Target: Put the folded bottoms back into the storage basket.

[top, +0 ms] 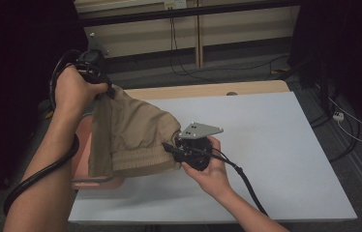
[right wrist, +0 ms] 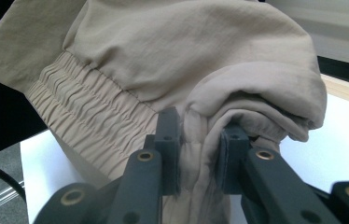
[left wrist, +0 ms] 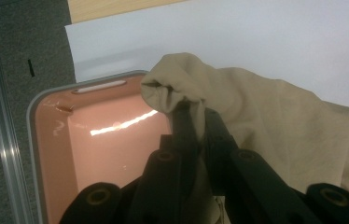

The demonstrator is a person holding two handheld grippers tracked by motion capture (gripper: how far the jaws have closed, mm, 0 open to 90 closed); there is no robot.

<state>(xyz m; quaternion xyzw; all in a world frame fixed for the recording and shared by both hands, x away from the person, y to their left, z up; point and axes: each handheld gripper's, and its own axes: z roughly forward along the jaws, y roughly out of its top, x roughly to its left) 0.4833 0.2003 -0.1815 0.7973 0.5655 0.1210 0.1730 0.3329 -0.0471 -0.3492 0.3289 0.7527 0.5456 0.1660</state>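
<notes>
Two grippers lift one beige garment (top: 130,135), thin, probably nylon, with ribbed elastic band, above one glossy pink tray (left wrist: 98,154); left gripper (top: 110,92) and right gripper (top: 169,147) each clamp a fold.

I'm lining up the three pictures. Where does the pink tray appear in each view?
High view: pink tray at the table's left edge, mostly under the beige garment.
Left gripper view: tray at lower left, beside the jaws.
Right gripper view: I can't make it out.
Shared landmark: the beige garment, gripped at both ends.
</notes>
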